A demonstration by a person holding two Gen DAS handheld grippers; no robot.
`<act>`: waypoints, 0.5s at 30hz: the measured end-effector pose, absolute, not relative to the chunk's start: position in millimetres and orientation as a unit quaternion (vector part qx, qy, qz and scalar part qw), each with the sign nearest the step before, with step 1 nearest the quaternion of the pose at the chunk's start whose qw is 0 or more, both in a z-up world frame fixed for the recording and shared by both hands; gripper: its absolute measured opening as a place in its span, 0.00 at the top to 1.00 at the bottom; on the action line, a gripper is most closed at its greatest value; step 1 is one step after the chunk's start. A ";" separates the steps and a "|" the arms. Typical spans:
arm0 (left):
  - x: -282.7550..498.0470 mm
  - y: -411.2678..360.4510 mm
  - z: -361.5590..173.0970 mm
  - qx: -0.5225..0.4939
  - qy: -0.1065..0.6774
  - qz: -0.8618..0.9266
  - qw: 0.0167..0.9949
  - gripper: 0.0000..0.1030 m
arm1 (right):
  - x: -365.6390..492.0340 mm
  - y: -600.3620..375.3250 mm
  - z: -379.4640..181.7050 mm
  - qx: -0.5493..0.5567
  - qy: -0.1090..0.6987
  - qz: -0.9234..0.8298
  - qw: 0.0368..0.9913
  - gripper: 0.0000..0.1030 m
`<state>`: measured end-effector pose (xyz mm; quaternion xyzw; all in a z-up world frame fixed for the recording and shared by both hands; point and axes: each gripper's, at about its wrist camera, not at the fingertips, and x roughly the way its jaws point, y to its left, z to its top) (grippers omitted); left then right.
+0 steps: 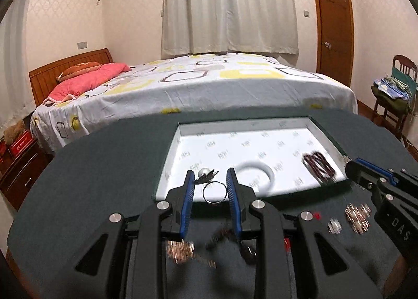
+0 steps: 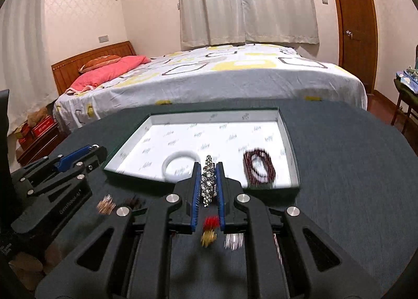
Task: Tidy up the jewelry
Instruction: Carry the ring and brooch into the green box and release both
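While my left hand-held gripper (image 1: 211, 181) holds a pearl-topped ring (image 1: 213, 186) pinched between its blue pads at the near edge of the white tray (image 1: 235, 126), my right hand-held gripper (image 2: 208, 181) is clamped narrow on a rhinestone hair clip (image 2: 208, 180) just short of that tray's front wall. Inside the tray lie a white bangle (image 2: 180, 161) and a dark red bead bracelet (image 2: 258, 165), with small printed marks on the lining too blurred to read. Loose pieces sit smeared on the dark table (image 2: 352, 181), and I can read "DAS" on the right tool's body in the left view.

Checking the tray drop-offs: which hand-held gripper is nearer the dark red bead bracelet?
Right. The right hand-held gripper sits just left of the dark red bead bracelet; the left hand-held gripper is beyond the white bangle.
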<state>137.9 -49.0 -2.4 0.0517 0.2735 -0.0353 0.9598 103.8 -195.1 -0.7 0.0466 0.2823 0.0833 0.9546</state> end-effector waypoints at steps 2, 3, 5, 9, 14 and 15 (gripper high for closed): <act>155.0 -47.0 -4.5 0.048 0.275 -0.035 0.960 0.75 | 117.1 -192.2 -1.7 0.042 0.282 0.079 0.955 0.89; 162.1 -46.7 -6.1 0.047 0.278 -0.035 0.959 0.75 | 125.3 -190.8 -3.7 0.040 0.284 0.075 0.955 0.89; 178.0 -46.8 -10.1 0.048 0.284 -0.035 0.957 0.75 | 140.7 -188.4 -8.8 0.038 0.293 0.072 0.953 0.89; 203.3 -47.0 -22.0 0.048 0.305 -0.036 0.950 0.75 | 163.2 -185.4 -23.5 0.036 0.318 0.067 0.945 0.89; 227.1 -44.5 -40.6 0.047 0.351 -0.037 0.935 0.75 | 182.2 -179.9 -40.2 0.030 0.350 0.065 0.934 0.88; 230.7 -43.8 -44.0 0.047 0.360 -0.036 0.931 0.75 | 185.6 -178.9 -43.3 0.029 0.356 0.065 0.932 0.88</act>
